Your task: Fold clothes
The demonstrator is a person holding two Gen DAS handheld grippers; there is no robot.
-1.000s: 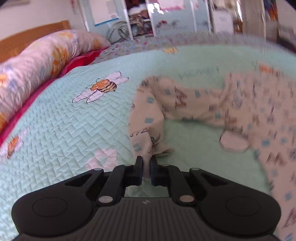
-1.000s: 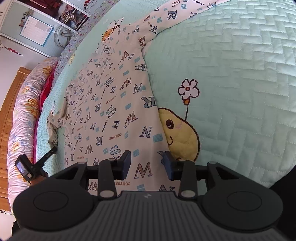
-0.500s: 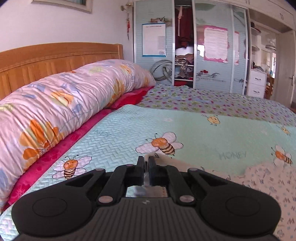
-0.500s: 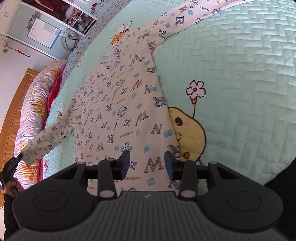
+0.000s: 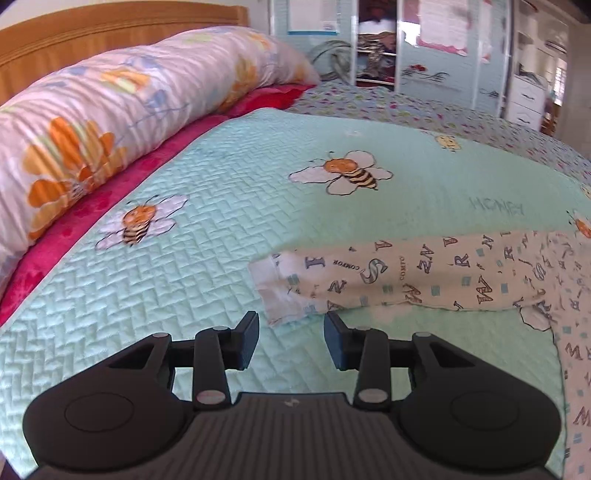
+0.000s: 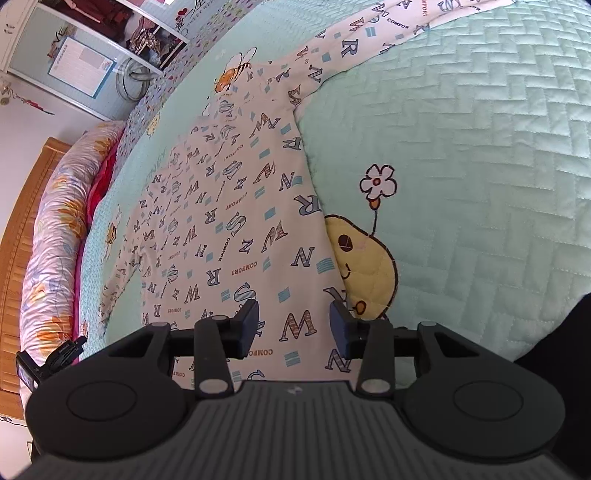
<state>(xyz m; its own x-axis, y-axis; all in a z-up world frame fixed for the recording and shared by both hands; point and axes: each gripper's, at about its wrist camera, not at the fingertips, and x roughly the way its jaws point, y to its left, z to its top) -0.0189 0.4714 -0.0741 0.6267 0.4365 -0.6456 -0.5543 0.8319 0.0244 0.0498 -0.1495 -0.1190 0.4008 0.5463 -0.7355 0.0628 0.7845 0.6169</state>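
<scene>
A cream long-sleeved shirt (image 6: 229,206) printed with blue letters lies spread flat on the mint quilted bedspread (image 6: 461,147). Its one sleeve (image 5: 406,277) stretches out straight, the cuff (image 5: 280,295) resting on the quilt just beyond my left gripper (image 5: 291,332). That gripper's jaws are opening and nothing sits between the pads. It also shows small at the left edge of the right wrist view as the left gripper (image 6: 48,360). My right gripper (image 6: 293,325) hovers over the shirt's lower hem, jaws apart and widening slightly, fabric under them but not pinched.
A long floral pillow (image 5: 110,110) and a red sheet (image 5: 74,221) run along the wooden headboard (image 5: 110,33) at the left. Wardrobe doors (image 5: 443,44) stand beyond the bed. A dark shape (image 6: 554,339) fills the lower right of the right wrist view.
The left gripper carried the crumpled sleeve outward toward the pillow, laid it out straight and let go, jaws parting. The right gripper stayed over the hem.
</scene>
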